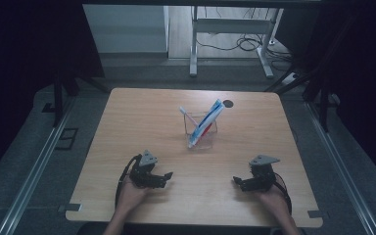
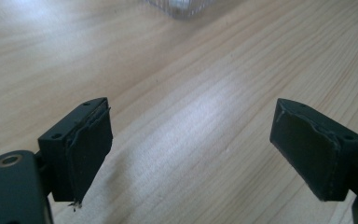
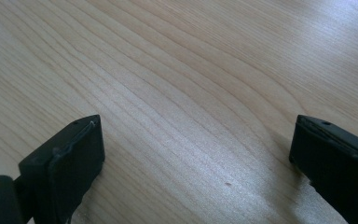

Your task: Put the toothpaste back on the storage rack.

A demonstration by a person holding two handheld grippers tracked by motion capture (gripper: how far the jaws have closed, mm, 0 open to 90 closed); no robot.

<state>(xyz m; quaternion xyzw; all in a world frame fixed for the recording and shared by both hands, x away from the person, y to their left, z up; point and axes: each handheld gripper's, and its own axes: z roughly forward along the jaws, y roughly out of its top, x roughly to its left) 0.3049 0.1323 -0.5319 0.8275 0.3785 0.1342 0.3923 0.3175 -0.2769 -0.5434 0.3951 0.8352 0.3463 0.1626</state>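
A clear plastic cup (image 1: 201, 133) stands near the middle of the wooden table (image 1: 142, 127). A white tube with red and blue stripes (image 1: 206, 122) leans in it, and so does a pink-handled toothbrush (image 1: 188, 116). My left gripper (image 1: 165, 177) rests low on the table at the front left, open with nothing between its jaws. My right gripper (image 1: 237, 182) rests at the front right, also open and empty. In the left gripper view the gripper (image 2: 191, 154) points over bare wood, with the cup's base (image 2: 179, 6) at the top edge. In the right gripper view the gripper (image 3: 196, 168) faces bare wood.
A small dark round hole (image 1: 228, 103) sits in the table near its far edge. Metal rails (image 1: 39, 161) run along the floor on both sides. A white desk frame (image 1: 235, 29) with cables stands beyond the table.
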